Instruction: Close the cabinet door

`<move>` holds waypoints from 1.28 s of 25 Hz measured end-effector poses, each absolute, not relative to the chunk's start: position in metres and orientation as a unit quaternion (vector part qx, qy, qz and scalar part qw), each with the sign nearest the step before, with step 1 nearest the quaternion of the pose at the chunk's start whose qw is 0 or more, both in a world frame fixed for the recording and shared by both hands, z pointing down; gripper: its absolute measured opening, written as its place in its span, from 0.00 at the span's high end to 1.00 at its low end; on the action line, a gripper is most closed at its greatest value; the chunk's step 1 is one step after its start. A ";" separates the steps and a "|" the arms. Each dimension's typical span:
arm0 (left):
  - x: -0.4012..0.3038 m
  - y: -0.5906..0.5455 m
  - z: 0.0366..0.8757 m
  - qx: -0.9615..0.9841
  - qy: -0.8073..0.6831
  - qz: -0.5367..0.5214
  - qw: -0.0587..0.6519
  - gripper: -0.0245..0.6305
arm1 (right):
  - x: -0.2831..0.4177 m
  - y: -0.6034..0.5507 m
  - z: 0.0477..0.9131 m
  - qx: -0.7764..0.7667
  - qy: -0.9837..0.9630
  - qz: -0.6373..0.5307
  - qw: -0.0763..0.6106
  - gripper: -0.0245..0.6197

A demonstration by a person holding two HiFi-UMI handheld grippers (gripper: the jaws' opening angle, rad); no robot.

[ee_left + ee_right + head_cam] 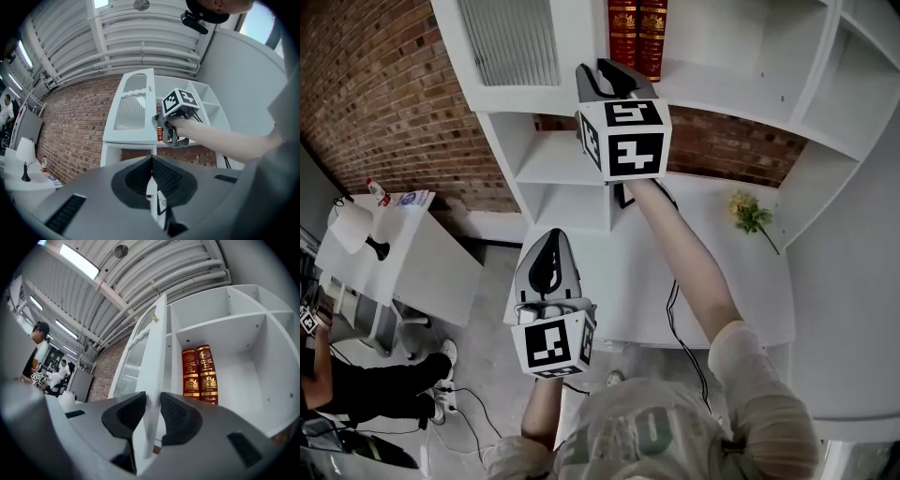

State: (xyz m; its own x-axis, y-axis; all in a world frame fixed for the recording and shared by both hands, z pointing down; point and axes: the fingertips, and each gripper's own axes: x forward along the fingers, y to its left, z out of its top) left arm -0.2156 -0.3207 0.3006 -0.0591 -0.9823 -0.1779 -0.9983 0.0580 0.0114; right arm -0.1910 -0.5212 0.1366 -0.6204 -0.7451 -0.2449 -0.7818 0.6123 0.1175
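1. Closest to cam: person's light grey top (652,436) at bottom of head view. Two bare forearms reach up from it, one per gripper.
2. Far L: white side table (427,267) by brick wall (380,84), w/ white lamp (352,227) on it. Below it, lower L, a second person (380,392) in dark trousers.
3. left gripper (549,244): low, centre-left, in front of white shelf unit (741,89), over the floor. Jaws closed tip to tip, nothing btwn them. Well apart from the door.
4. cabinet door (511,42): white frame, ribbed glass pane. Stands open, swung out from unit's upper L part, free edge toward the person. Not closed yet.
5. right gripper (614,73): up at door's free edge. Jaws partway apart w/ that edge btwn them. Both pads look pressed on the door's two faces; no gap seen in right gripper view.
6. Two red books (637,33) w/ gold print stand upright in the compartment just R of the door.
7. R forearm has a black cable (675,309) running beside it.
8. Far R: yellow flower sprig (750,214) lies on unit's white lower surface.
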 end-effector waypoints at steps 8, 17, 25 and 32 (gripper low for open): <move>-0.228 -0.333 0.310 -0.690 0.719 0.065 0.050 0.94 | -0.189 -0.543 0.137 -0.446 0.885 0.102 0.079 0.81; -0.238 -0.344 0.327 -0.691 0.720 0.059 0.030 0.94 | -0.188 -0.569 0.136 -0.456 0.883 0.084 0.075 0.81; -0.243 -0.345 0.330 -0.689 0.722 0.058 0.026 0.94 | -0.188 -0.581 0.136 -0.470 0.876 0.077 0.075 0.81; -0.237 -0.342 0.327 -0.689 0.722 0.057 0.026 0.94 | -0.186 -0.578 0.137 -0.465 0.881 0.061 0.064 0.81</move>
State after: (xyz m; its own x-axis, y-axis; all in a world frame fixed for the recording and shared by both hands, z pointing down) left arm -0.2372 -0.3417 0.3272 -0.0482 -0.9922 -0.1153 -0.9980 0.0431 0.0464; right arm -0.1863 -0.5785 0.1366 -0.5604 -0.8109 -0.1684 -0.8264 0.5611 0.0481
